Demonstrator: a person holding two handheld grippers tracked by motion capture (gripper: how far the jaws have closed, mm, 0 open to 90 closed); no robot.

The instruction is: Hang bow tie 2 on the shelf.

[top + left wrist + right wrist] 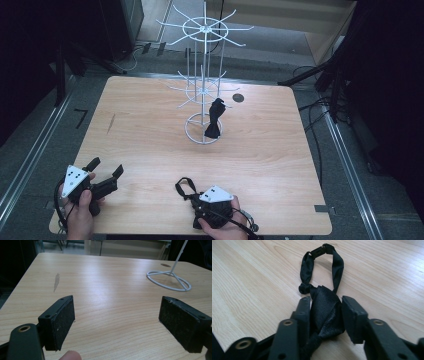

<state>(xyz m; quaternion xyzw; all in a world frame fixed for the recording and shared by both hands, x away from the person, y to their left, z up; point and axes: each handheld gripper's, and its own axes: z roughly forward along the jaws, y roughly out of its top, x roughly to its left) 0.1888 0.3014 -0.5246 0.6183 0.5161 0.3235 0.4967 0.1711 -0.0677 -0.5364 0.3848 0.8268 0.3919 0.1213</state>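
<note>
Here the right claw pinches a crumpled, glossy black bow tie; left claw gapes.

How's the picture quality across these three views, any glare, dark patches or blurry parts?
High view: the wooden table is evenly lit, the surroundings fall nearly black, and the white wire rack stays sharp. Left gripper view: a broad pale glare streaks the tabletop; the fingertip at the bottom edge is blurred. Right gripper view: the satin bow tie shows soft sheen; near jaws slightly soft.

— What carries it all?
— A light wooden table.
— And on it?
— A white wire display stand near the middle, toward the far edge; a black bow tie by the near edge.
</note>
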